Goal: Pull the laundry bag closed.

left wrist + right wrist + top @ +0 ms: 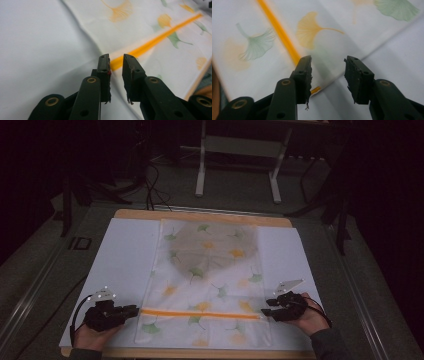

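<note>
Both grippers released at cloth edges.
Left gripper [116,58] and right gripper [327,62] gape, empty, beside cloth [205,285], at orange stripe [200,314] ends.

The thin white rectangular cloth [205,285] carries a print of green and orange ginkgo leaves, crossed by one orange stripe [200,314]. Beneath it lies a plain white sheet [125,260] on the light wooden desk [200,215].
</note>
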Tool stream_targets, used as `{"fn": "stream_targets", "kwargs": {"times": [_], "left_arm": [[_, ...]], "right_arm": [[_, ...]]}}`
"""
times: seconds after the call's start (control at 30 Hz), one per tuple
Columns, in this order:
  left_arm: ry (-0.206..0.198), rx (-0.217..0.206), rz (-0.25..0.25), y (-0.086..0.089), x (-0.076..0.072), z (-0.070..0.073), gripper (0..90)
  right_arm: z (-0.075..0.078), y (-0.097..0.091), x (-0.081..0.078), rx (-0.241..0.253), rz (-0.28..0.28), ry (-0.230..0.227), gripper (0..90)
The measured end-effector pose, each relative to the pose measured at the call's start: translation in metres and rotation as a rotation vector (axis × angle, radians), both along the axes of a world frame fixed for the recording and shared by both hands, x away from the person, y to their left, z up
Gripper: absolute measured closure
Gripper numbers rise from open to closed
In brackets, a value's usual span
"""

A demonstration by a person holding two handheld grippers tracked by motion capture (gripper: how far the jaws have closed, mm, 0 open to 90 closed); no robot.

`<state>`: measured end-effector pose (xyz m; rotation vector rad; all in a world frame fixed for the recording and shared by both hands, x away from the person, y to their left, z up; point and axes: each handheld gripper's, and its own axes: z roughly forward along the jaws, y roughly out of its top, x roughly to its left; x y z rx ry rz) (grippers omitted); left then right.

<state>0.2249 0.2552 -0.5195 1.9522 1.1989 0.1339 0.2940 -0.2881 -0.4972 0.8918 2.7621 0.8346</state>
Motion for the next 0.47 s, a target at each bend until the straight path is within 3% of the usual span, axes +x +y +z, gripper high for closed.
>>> {"fn": "stream_targets", "kwargs": {"times": [0.13, 0.3, 0.47], "left_arm": [[-0.028, 0.043, 0.08, 0.006, 0.001, -0.001, 76.3], [-0.042, 0.099, 0.136, 0.006, 0.003, -0.004, 75.0], [-0.053, 0.176, 0.191, 0.004, 0.008, -0.009, 72.8]], "right_arm": [[-0.008, -0.006, 0.0, 0.06, -0.106, -0.021, 53.9], [-0.017, -0.017, -0.002, 0.146, -0.255, -0.066, 51.1], [-0.026, -0.026, -0.004, 0.182, -0.35, -0.123, 48.2]]}}
